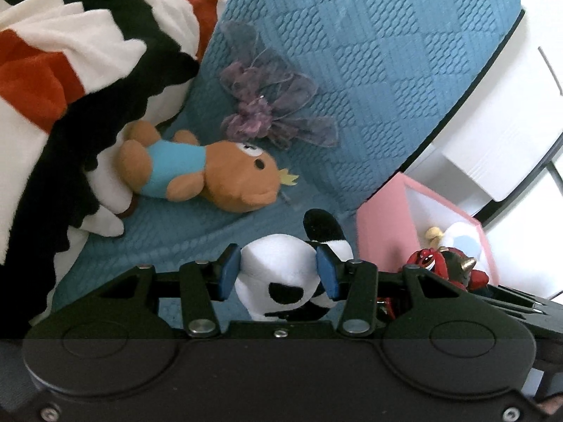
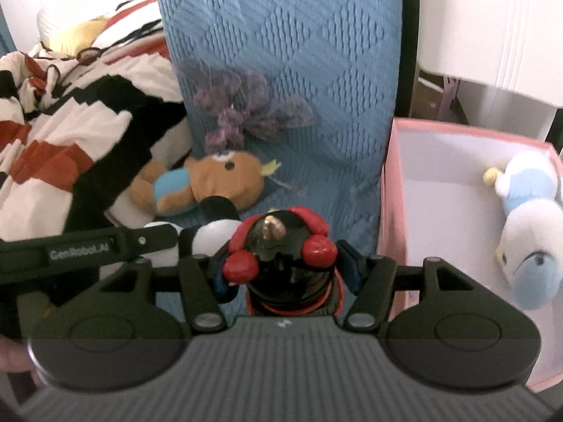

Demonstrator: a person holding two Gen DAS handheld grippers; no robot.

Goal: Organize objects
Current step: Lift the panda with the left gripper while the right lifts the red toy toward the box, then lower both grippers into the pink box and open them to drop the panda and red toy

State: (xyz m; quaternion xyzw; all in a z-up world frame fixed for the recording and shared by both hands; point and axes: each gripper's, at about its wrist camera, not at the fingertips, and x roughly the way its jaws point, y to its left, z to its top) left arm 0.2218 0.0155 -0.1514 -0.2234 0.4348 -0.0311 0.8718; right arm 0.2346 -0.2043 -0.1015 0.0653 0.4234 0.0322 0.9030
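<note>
two toys gripped: panda plush (image 1: 281,274) in left tool (image 1: 278,274), red-black figure (image 2: 281,263) in right tool (image 2: 285,270), pink box (image 2: 394,176) just right for dropping.

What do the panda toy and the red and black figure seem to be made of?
Panda toy: soft plush, matte and fuzzy, bulging a little between the left gripper's pads. Red and black figure: probably hard plastic, glossy, since bright reflections show on its black dome and red parts; I cannot rule out painted resin.

Bear (image 1: 197,172) on bedspread (image 1: 369,52) (box (image 2: 415,161) to its right)
</note>
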